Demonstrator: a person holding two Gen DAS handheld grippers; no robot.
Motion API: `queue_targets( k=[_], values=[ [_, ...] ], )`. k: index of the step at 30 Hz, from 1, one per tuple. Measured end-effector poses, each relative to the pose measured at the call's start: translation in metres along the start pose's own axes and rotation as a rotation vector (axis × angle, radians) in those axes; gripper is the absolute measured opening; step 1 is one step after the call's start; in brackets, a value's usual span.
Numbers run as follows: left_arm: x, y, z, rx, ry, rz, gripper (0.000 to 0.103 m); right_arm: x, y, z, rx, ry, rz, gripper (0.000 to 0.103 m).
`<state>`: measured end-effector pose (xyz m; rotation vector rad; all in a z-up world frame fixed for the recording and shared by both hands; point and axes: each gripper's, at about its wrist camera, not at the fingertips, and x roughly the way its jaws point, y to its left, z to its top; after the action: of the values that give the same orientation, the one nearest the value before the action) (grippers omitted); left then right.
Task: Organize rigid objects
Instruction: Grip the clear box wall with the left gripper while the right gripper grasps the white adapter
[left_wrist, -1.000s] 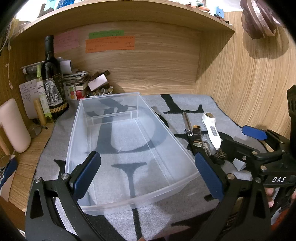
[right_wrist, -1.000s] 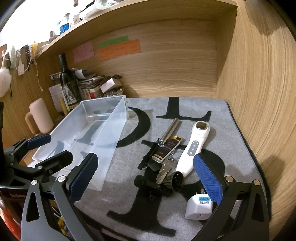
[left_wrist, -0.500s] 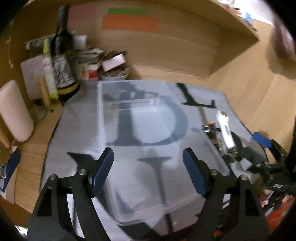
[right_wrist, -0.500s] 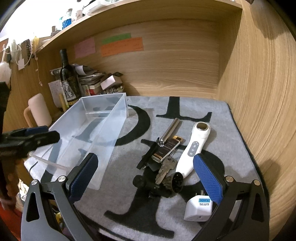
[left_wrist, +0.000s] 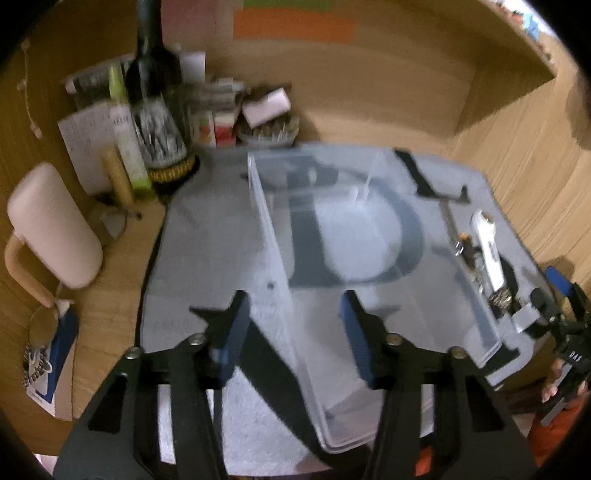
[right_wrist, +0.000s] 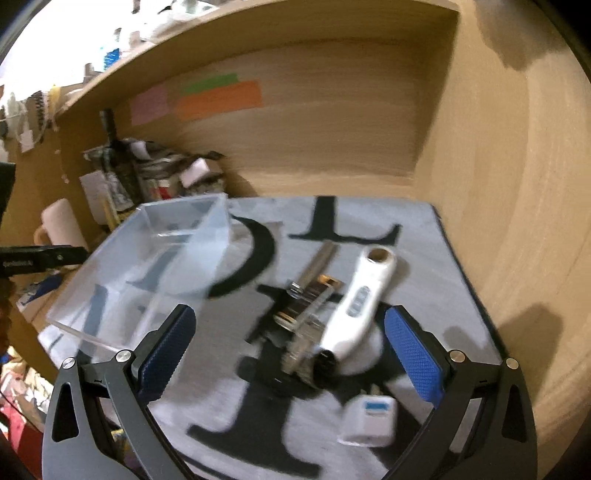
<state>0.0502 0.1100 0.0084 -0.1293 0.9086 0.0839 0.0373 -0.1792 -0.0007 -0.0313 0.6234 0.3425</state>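
A home desk nook: a wooden surface (right_wrist: 491, 258) boxed in by wood-grain walls under a shelf (right_wrist: 258, 48), sticky notes (right_wrist: 218, 99) on the back wall, a wine bottle (left_wrist: 155, 107), stacked papers (left_wrist: 218, 92) and small boxes (left_wrist: 218, 129) crowded in the corner, a pink mug (left_wrist: 51, 229), and a grey lettered mat (right_wrist: 417, 251).

Wood-panelled desk alcove (right_wrist: 332, 147) beneath a curved shelf (right_wrist: 258, 48), dimly lit.
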Motion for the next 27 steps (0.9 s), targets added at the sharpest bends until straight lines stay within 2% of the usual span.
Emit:
queue_targets(
  k=[3, 6, 7, 8, 11, 12, 15, 17, 19, 21, 27],
  values=[
    [0.015, 0.003, -0.004, 0.004, 0.068, 0.003, 0.036, 0.000, -0.010, -0.009, 0.020, 0.035, -0.028, 0.102],
    [0.022, 0.003, -0.008, 0.005, 0.096, -0.004, 0.032, -0.003, -0.015, -0.019, 0.026, 0.062, -0.046, 0.101],
    [0.023, 0.003, -0.008, 0.003, 0.100, -0.013, 0.027, -0.003, -0.016, -0.021, 0.026, 0.069, -0.052, 0.101],
    [0.023, 0.003, -0.008, 0.003, 0.102, -0.019, 0.020, -0.003, -0.017, -0.024, 0.026, 0.077, -0.055, 0.099],
    [0.022, 0.000, -0.009, 0.005, 0.099, -0.030, 0.014, -0.001, -0.022, -0.030, 0.038, 0.107, -0.058, 0.090],
    [0.021, -0.001, -0.008, 0.007, 0.100, -0.030, 0.014, 0.001, -0.023, -0.032, 0.043, 0.117, -0.059, 0.088],
    [0.021, -0.001, -0.008, 0.006, 0.098, -0.031, 0.013, 0.006, -0.031, -0.039, 0.066, 0.150, -0.061, 0.069],
    [0.021, 0.000, -0.008, 0.000, 0.097, -0.038, 0.013, 0.010, -0.034, -0.043, 0.077, 0.177, -0.059, 0.053],
    [0.021, 0.000, -0.008, -0.001, 0.093, -0.039, 0.013, 0.011, -0.038, -0.047, 0.096, 0.188, -0.054, 0.046],
    [0.021, -0.001, -0.008, 0.002, 0.089, -0.037, 0.013, 0.011, -0.041, -0.047, 0.111, 0.184, -0.049, 0.034],
    [0.020, -0.001, -0.010, 0.010, 0.078, -0.036, 0.013, 0.000, -0.032, -0.034, 0.085, 0.119, -0.049, 0.034]
  ],
)
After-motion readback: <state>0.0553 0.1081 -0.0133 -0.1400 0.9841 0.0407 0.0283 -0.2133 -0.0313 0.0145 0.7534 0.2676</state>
